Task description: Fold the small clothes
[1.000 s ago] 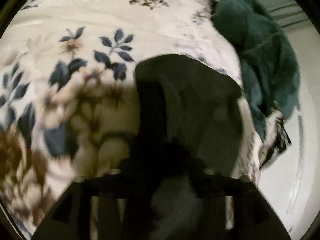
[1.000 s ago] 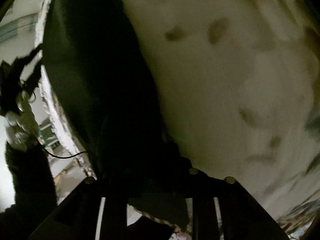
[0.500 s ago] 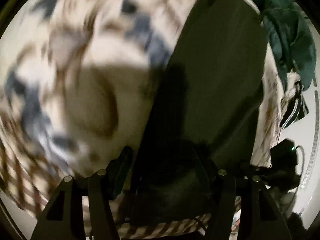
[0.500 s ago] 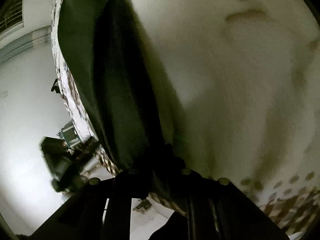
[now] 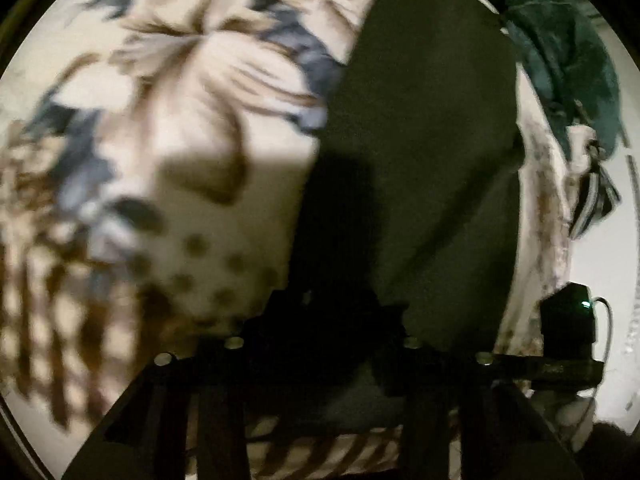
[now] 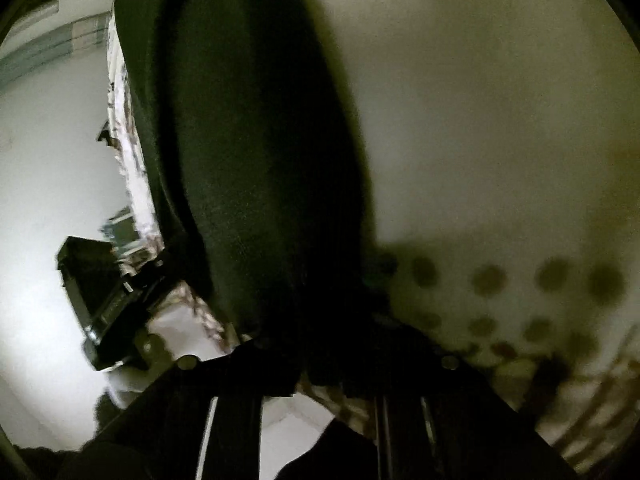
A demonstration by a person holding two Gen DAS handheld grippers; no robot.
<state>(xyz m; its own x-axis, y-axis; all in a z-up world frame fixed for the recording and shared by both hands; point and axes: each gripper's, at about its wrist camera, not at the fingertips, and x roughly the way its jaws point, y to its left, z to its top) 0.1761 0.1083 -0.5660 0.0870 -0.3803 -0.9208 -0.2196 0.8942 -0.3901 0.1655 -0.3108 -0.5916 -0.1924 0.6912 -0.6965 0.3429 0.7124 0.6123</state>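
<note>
A dark green garment [image 5: 420, 152] lies lengthwise on the floral bedspread [image 5: 168, 128], seemingly part-folded, both grippers' fingers just narrowed on its near hem, folds remaining.

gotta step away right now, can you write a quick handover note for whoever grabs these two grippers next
Left gripper: jaws have just been closing on the near edge of the dark green garment; it looks pinched, but the view is dark.
Right gripper: jaws have also just been closing, gripping the same garment at its near end.
The garment lies stretched out on the flowered bedspread, near its edge. A teal garment lies bunched at the far corner.
Done: garment laid out and gripped by both grippers.
Left: the fold itself, which I cannot see started, then probably the teal one.
</note>
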